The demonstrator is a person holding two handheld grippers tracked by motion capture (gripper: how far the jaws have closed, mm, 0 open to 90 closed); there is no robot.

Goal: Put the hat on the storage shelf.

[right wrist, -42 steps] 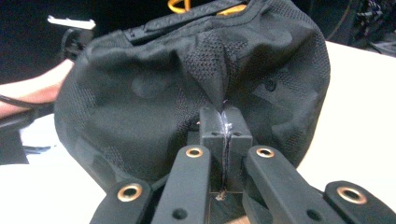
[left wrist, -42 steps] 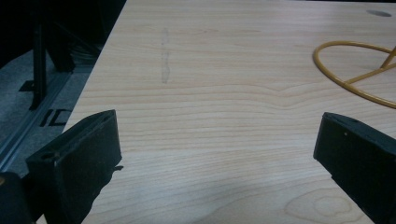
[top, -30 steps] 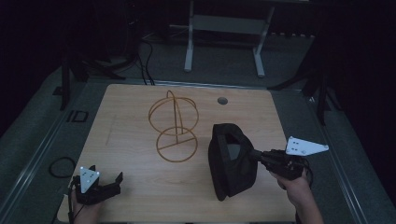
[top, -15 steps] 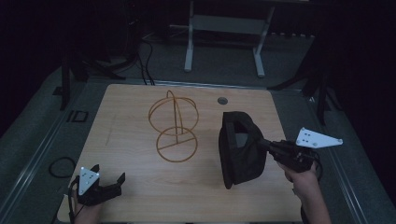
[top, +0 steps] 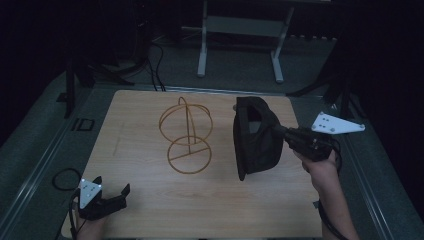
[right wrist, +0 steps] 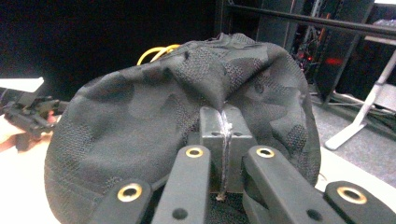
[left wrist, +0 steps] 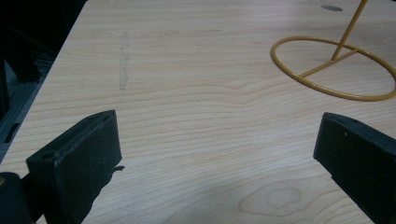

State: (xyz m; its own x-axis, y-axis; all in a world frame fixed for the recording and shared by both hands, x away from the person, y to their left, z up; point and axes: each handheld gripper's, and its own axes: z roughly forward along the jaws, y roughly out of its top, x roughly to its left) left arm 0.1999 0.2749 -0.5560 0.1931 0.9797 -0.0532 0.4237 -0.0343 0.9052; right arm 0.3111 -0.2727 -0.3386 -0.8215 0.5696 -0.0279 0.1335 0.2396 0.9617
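Observation:
A black patterned cap [top: 256,139] hangs in the air over the right side of the table, held upright by my right gripper [top: 281,134], which is shut on its fabric. In the right gripper view the cap [right wrist: 187,107] bunches over the closed jaws [right wrist: 224,135]. A yellow wire stand [top: 186,135] with a round base and an upright hoop stands mid-table, left of the cap. My left gripper [top: 107,192] rests open near the front left corner; its fingers [left wrist: 79,158] are wide apart over bare wood, with the stand's base ring [left wrist: 334,67] ahead to the right.
The wooden table [top: 140,120] has a small dark hole [left wrist: 331,7] near its far edge. A cable [top: 67,178] loops off the front left side. A white frame leg [top: 202,40] stands on the floor beyond the table.
My right gripper has lifted the cap and carried it up and toward the far right, turning it upright. The left gripper has stayed put.

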